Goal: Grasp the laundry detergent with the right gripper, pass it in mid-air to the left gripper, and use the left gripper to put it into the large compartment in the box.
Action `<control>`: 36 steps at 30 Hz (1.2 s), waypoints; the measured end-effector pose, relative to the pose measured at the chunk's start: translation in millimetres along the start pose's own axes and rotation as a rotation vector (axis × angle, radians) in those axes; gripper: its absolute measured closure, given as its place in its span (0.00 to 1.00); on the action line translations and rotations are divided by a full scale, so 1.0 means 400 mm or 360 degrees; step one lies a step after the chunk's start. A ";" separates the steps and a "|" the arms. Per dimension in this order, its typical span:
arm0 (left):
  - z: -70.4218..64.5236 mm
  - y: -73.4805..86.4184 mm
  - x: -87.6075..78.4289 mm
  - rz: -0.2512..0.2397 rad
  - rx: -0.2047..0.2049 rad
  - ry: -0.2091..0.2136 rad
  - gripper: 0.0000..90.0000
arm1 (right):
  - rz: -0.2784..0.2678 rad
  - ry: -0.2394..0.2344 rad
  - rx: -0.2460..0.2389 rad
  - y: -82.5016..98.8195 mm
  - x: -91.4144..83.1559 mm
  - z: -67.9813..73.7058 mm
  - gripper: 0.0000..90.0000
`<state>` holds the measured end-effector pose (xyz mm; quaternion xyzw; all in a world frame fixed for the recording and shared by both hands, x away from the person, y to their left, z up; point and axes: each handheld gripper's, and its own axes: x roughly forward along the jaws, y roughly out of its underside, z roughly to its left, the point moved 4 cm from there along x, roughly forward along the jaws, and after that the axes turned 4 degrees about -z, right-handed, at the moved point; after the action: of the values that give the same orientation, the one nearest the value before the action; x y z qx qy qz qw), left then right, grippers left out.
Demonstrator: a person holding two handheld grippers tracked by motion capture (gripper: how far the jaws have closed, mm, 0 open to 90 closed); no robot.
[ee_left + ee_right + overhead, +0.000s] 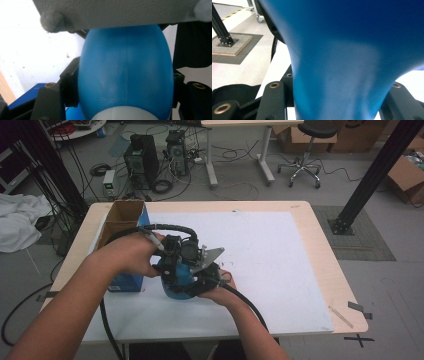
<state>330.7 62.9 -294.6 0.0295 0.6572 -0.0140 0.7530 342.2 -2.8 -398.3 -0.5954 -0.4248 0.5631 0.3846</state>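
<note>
Blue bottle [176, 285] near front table [320, 270] edge, both grippers' jaws clamping.

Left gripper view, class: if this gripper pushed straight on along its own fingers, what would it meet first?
The rounded blue plastic bottle, already squeezed between its black fingers. Beyond the bottle, the grey plate of the other gripper probably comes next, though depth is unclear.

Blue bottle [126, 75] smooth semi-matt plastic with faint mould seam, whitish ribbed plastic at its end; gripper jaws matt black plastic with brass inserts; grey plate [112, 12] grainy matt; table [325, 250] pale wood-look edge under matt white sheet [270, 265]; open box [122, 220] brown cardboard.
</note>
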 end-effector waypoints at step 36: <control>0.032 -0.006 -0.021 0.0060 -0.0116 0.0065 0.44 | 0.0002 0.0039 0.0017 -0.004 -0.064 -0.014 0.36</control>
<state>342.0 59.5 -284.7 0.0147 0.6718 0.0248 0.7402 347.7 -26.2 -387.8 -0.6004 -0.4166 0.5583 0.3927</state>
